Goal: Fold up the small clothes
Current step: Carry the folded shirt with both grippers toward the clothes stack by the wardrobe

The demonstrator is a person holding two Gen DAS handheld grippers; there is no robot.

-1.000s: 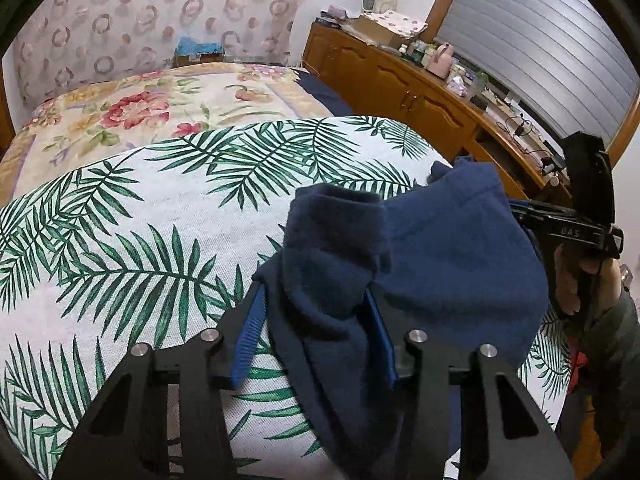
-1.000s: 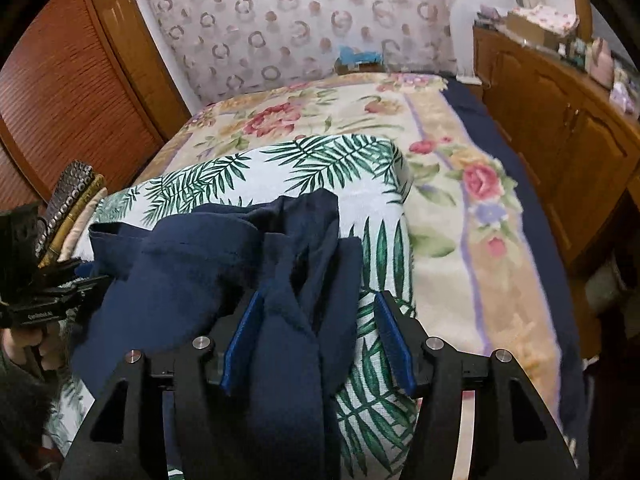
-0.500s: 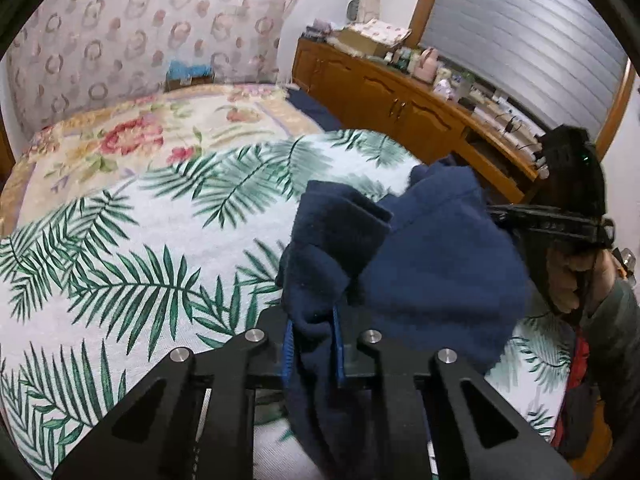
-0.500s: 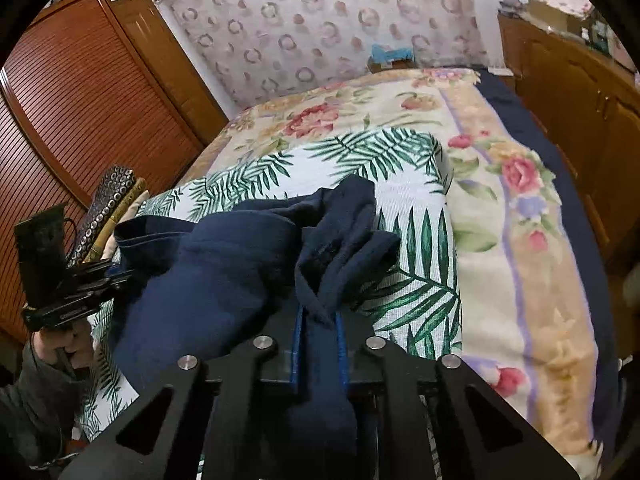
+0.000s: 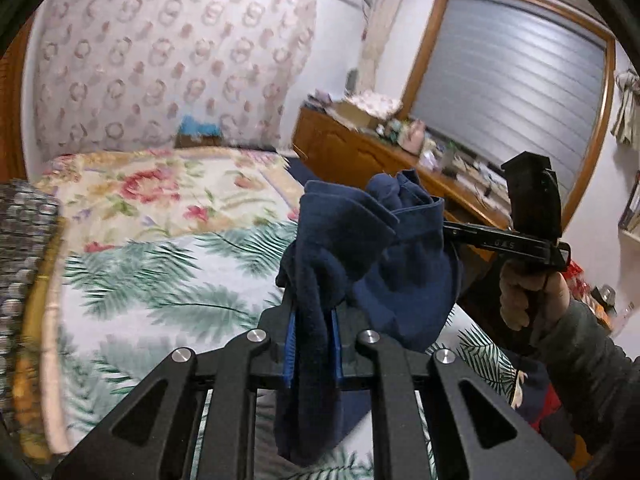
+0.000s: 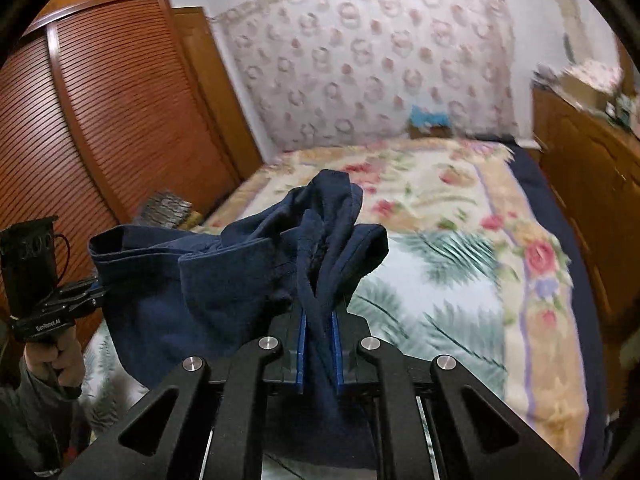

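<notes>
The left gripper (image 5: pixel 313 338) has its blue ribbed pads pressed onto a thick fold of a navy garment (image 5: pixel 372 264), a soft, fleecy knit that bunches above the black angular fingers and hangs limp below them. The right gripper (image 6: pixel 319 350) pinches another gathered edge of the same garment (image 6: pixel 224 276) between its own blue pads, the cloth rising in a crumpled peak with a stitched hem curling to one side. The garment is strung between the two grippers, clear of the bed, sagging in a rounded pouch. In the left wrist view the person's right hand (image 5: pixel 524 296) grips a matte black handle, with a dark grey sleeve (image 5: pixel 592 364) behind it. Beneath lies a palm-leaf blanket (image 5: pixel 168 280), flat and smooth, over a floral bedspread (image 6: pixel 452 184) that reaches a padded, ring-patterned headboard (image 6: pixel 360 64). A slatted wooden wardrobe (image 6: pixel 100 120) bounds one side of the bed and a cluttered wooden dresser (image 5: pixel 360 152) the other, leaving the broad bed surface open under the cloth.
</notes>
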